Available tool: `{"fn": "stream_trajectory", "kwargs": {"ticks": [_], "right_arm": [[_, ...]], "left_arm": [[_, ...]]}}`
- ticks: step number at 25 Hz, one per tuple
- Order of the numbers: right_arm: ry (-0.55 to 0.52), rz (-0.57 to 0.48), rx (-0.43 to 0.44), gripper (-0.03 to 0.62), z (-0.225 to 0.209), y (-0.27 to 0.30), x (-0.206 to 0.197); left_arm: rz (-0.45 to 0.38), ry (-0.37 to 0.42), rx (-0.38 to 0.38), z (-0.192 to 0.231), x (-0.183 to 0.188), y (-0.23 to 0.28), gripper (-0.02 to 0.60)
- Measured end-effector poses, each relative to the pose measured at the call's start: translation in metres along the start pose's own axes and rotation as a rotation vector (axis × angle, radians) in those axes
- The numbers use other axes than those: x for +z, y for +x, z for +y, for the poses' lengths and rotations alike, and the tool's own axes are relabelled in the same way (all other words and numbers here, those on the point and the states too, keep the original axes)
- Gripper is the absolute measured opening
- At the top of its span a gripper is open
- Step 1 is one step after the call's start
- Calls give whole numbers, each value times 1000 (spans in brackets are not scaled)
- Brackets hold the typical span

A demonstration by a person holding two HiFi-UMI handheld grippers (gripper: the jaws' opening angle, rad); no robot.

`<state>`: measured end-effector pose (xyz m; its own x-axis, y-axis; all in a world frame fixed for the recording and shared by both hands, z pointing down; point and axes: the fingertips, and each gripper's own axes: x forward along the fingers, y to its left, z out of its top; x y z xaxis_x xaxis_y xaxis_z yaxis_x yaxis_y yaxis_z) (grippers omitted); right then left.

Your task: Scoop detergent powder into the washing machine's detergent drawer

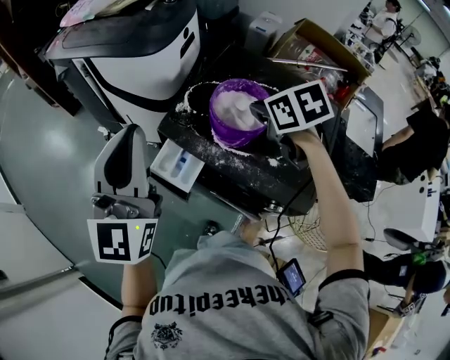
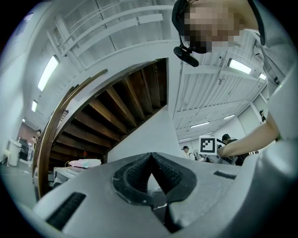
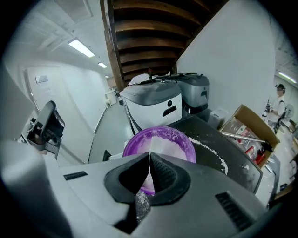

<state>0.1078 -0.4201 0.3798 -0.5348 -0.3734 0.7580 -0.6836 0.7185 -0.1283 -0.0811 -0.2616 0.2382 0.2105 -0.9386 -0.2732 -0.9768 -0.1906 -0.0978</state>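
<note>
A purple bowl (image 1: 235, 116) of white detergent powder (image 1: 235, 105) stands on the black top of the washing machine (image 1: 232, 176). My right gripper (image 1: 259, 112) reaches over the bowl's right rim. In the right gripper view the bowl (image 3: 158, 142) lies just beyond the right gripper (image 3: 149, 155), which is shut on a powder-dusted scoop handle (image 3: 141, 204). The white detergent drawer (image 1: 176, 165) stands pulled out at the machine's front left. My left gripper (image 1: 131, 132) is held off to the left of the drawer, tilted upward. In its own view the left gripper (image 2: 150, 155) is shut and holds nothing.
Spilled powder (image 1: 211, 151) dusts the black top around the bowl. A white and black machine (image 1: 140, 49) stands behind, and an open cardboard box (image 1: 316, 42) sits at the back right. Other people (image 1: 383, 21) work farther right. A small screen (image 1: 292, 275) hangs by my waist.
</note>
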Motion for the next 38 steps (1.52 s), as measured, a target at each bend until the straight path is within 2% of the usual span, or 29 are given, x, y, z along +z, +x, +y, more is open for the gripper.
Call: {"fn": "stream_trajectory", "kwargs": {"ticks": [8, 14, 32, 38], "right_arm": [[-39, 175, -46, 6, -21, 26, -8], [-20, 241, -21, 6, -19, 39, -11], [77, 277, 141, 6, 7, 55, -13], [132, 254, 183, 6, 6, 55, -11]], "left_arm": [[10, 5, 3, -1, -5, 2, 3], [18, 2, 13, 5, -10, 3, 3], [20, 4, 32, 10, -12, 1, 3], [23, 5, 34, 13, -13, 2, 3]]}}
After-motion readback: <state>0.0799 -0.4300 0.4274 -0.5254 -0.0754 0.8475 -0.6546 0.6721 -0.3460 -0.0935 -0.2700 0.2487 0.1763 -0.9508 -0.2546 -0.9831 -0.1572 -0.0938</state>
